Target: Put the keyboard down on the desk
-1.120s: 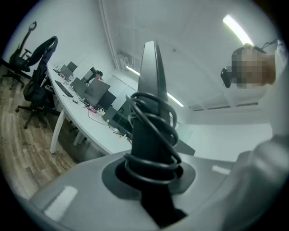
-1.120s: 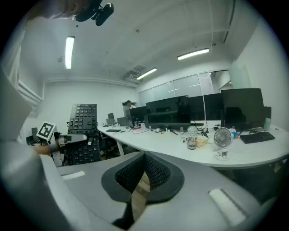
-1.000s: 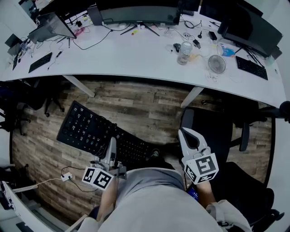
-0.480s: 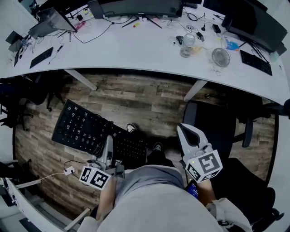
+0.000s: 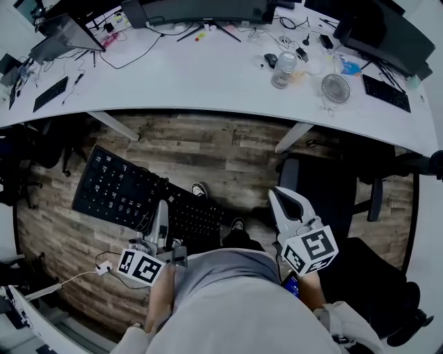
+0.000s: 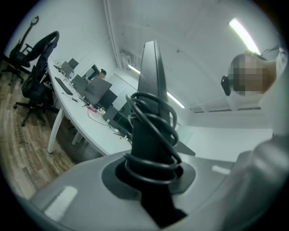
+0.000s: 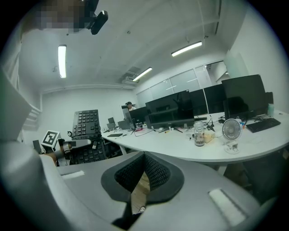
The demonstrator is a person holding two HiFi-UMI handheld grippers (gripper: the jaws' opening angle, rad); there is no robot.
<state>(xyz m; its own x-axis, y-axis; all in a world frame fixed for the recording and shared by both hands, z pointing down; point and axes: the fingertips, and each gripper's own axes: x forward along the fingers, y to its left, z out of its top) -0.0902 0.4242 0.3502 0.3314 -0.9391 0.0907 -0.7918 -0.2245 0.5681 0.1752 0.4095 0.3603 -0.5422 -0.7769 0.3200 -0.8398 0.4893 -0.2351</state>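
Wood floor (image 5: 228,155) underfoot. L gripper (image 5: 160,207) is clamped on the near end of the black keyboard (image 5: 118,190), w/ cable (image 6: 156,135) coiled round it at the jaws. Keyboard is held over the floor, short of the desk. R gripper (image 5: 282,200) has jaws together, nothing btwn. White desk (image 5: 208,76) lies beyond, w/ monitors (image 5: 208,10) and fan (image 5: 335,88).

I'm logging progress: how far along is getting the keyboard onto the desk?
Done: the black keyboard is clamped in the left tool, its dark cable coiled round it. In hand: it hangs over the wooden floor, short of the white desk. Left: carry it over, set it down, release.
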